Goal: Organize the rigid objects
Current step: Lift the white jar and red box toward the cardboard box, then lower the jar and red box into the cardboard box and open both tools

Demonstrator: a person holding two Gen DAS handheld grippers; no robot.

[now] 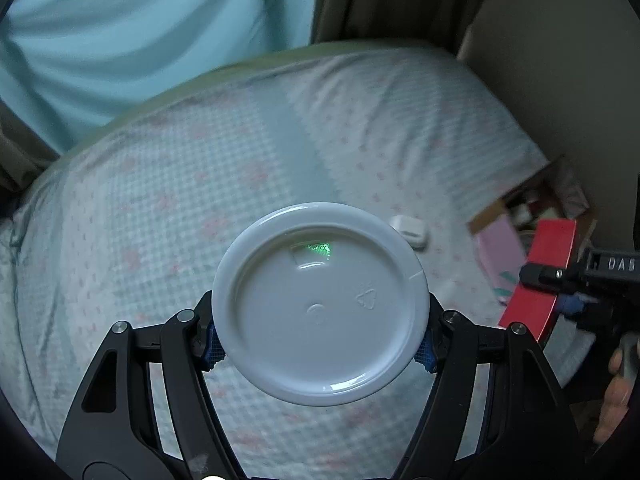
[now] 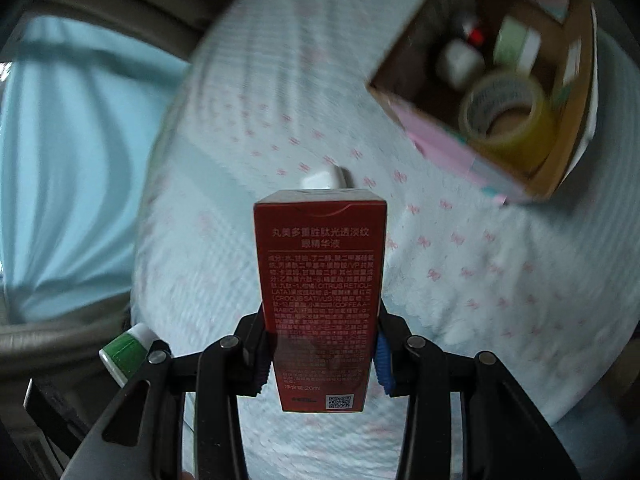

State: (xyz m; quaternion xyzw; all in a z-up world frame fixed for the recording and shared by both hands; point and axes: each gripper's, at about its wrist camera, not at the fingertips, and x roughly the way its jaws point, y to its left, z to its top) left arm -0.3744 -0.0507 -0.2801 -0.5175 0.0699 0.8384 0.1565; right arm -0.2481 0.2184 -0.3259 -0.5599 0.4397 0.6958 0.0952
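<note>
My left gripper [image 1: 320, 346] is shut on a round white plastic container [image 1: 320, 304], its blue pads [image 1: 214, 350] pressing on both sides of the rim. The container's flat face is turned toward the camera. My right gripper [image 2: 322, 360] is shut on a tall red carton [image 2: 320, 280] with white print, held upright near its lower end. That red carton [image 1: 540, 276] also shows at the right edge of the left wrist view. Both are held above a bed [image 2: 480, 280] with a pale checked cover.
A small white case [image 2: 324, 178] lies on the cover; the same white case [image 1: 410, 232] shows beyond the container. An open cardboard box [image 2: 560, 168] at the bed's far right holds a tape roll [image 2: 508, 116], a green jar [image 2: 516, 44] and a white bottle [image 2: 460, 62]. Blue curtain [image 1: 140, 40] behind.
</note>
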